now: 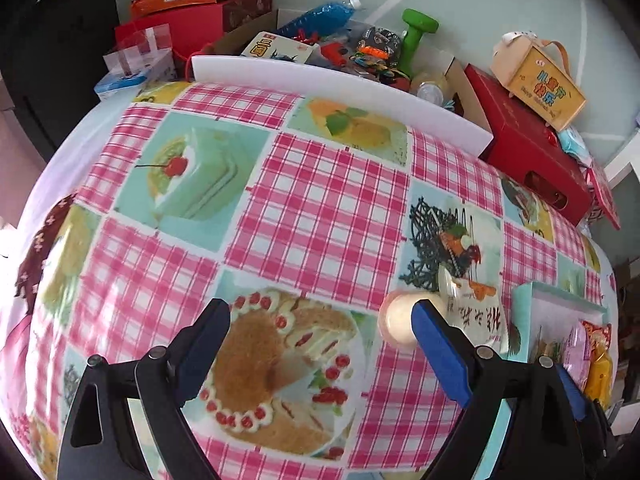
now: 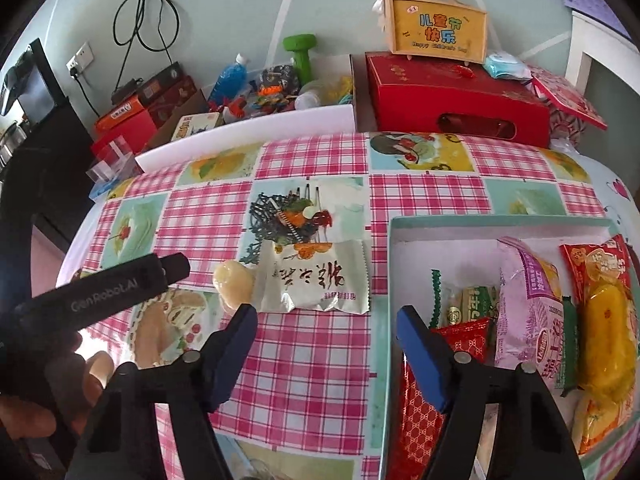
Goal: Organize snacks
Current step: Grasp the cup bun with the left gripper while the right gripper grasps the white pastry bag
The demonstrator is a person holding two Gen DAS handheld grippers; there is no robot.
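One silver packet (image 2: 316, 280) lies flat on the tabletop (image 2: 312, 360), long axis left to right in the right wrist view, its black print upside down. One pale round snack (image 2: 232, 286) touches its left edge. The box (image 2: 384, 320) just right of the packet holds perhaps six wrapped snacks: red, green, lilac, yellow. The left gripper (image 1: 320, 320) hangs above the tabletop with fingers wide and empty; the right gripper (image 2: 326, 322) likewise, spread between packet and box.

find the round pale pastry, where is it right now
The pastry lies on the tablecloth against the left edge of the white wrapper, left of the snack box.
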